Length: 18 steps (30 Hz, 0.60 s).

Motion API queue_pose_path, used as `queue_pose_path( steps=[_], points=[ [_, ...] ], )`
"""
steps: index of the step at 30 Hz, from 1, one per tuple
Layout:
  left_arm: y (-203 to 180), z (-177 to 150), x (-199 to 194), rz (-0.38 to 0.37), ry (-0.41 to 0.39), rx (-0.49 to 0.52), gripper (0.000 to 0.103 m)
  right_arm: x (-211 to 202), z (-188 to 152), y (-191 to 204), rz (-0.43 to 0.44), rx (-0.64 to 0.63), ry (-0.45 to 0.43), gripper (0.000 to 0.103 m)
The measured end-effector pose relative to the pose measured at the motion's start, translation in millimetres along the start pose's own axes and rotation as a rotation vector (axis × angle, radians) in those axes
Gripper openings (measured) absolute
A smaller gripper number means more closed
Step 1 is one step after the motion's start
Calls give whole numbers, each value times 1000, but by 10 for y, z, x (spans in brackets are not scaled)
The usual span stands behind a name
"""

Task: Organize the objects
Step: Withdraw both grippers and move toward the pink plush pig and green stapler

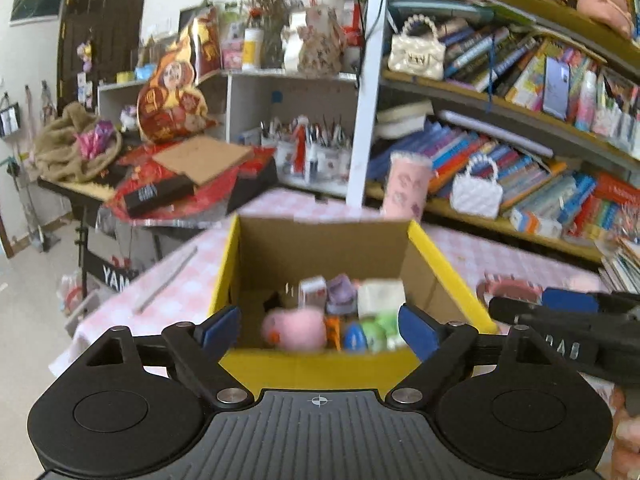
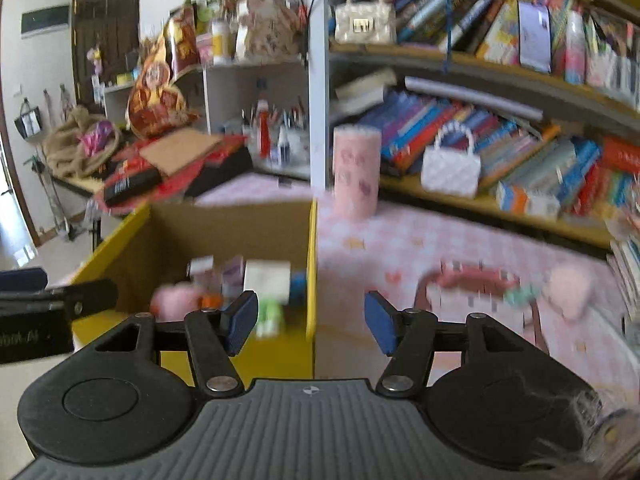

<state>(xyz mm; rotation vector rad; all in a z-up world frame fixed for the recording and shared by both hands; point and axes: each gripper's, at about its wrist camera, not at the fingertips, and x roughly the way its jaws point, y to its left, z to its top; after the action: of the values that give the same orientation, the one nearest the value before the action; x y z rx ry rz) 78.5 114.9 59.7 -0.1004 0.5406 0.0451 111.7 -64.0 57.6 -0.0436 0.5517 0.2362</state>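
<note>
ok so here's where i'm at. the yellow cardboard box (image 1: 320,368) sits on the pink checked tablecloth (image 2: 400,240) and it's already got a heap of small stuff in the bottom, including a pink plush (image 1: 296,328), a white block (image 1: 380,298) and some little cartons. hard to name more, it's all motion blur.

left gripper (image 1: 320,328) is parked right over the near edge of the box, pads spread wide with nothing between them, just the box contents showing through the gap. right gripper (image 2: 310,322) has its pads partly apart and is also empty; the box's right wall lines up between them but well beyond, no contact.

the relation that matters for the next grab: what's left outside the box is all to the right of it. there's a pink hairband (image 2: 472,280) lying flat on the cloth, its arc opening toward me, with a small green bit at its right end and a pink fluffy thing (image 2: 570,290) just beyond. from the right wrist view it sits ahead and to the right of the pads; from the left view it's only a sliver behind the right gripper's body. so right hand is clearly nearer, i reckon that's the one to send. i'd swing it right and come down across the band's thin rim rather than along the curve. the pink cup (image 2: 356,172) stands further back, near the shelf.
</note>
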Motion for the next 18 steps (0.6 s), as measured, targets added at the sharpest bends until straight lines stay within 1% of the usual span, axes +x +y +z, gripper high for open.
queue_pose_path(
  steps=[3,7,9,13,15,18],
  points=[
    [15,-142,-85,2,33,-2,88,-121,-207,90,-23,4,37,57],
    [7,-344,-181,14,74,6,91,-241,-453,197,-73,16,77,57],
    [5,-429,-214,12,95,20,91,-309,-583,222,-95,27,97,57],
    [-13,-589,-313,26,112,55,91,-426,-807,229,-124,45,135,58],
    [-38,-675,-356,21,130,64,91,-493,-892,214,-135,60,151,58],
    [-105,-776,-411,-5,156,80,91,-604,-1004,196,-160,70,160,59]
  ],
)
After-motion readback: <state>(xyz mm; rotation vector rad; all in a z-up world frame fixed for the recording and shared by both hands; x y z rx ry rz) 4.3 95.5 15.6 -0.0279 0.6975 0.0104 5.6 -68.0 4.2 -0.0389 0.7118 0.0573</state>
